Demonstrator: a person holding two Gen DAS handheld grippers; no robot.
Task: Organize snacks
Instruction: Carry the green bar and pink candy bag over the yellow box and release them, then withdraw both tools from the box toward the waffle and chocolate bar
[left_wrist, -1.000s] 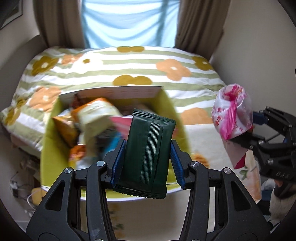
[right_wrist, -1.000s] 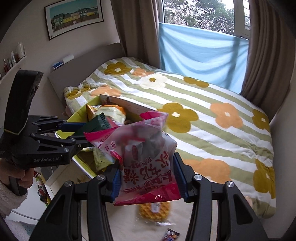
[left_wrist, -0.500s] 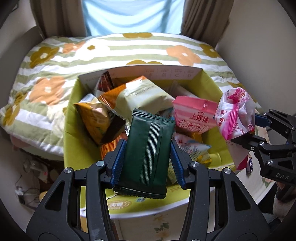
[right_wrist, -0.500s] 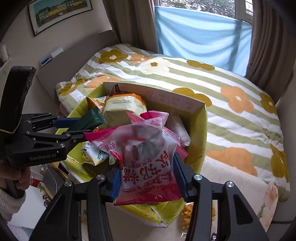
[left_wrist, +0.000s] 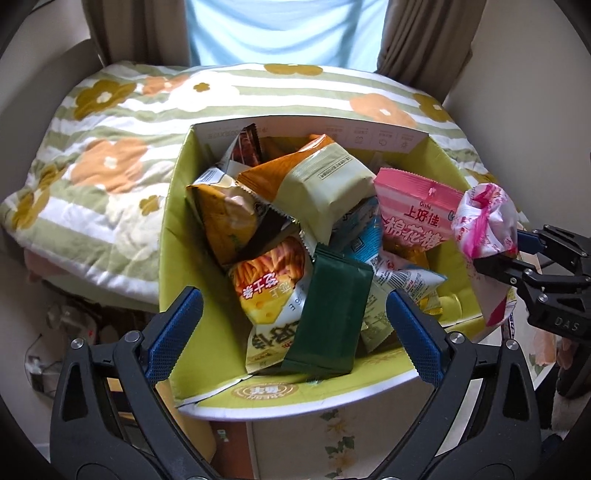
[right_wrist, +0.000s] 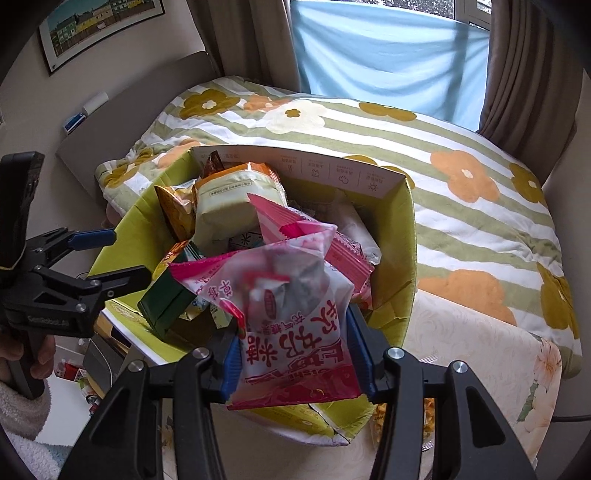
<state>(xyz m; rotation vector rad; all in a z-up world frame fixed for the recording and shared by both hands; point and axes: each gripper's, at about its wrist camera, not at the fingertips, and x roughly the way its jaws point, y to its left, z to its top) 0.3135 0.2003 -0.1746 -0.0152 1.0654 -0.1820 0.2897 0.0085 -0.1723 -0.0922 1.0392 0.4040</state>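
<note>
Black tool (left_wrist: 291, 325), blue pads (left_wrist: 173, 334), silver screws.

The flat pink snack bag (left_wrist: 415, 216) in the box reads "Oishi 上好佳" above "棉花糖". The black plastic gripper body at the right edge (left_wrist: 565, 321) bears "DAS". Other packet lettering is upside down or too blurred to read.

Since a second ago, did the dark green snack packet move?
Yes. The left gripper has just been opening, and the dark green packet has left its pads, now lying lower, on the snacks inside the yellow-green box.
</note>
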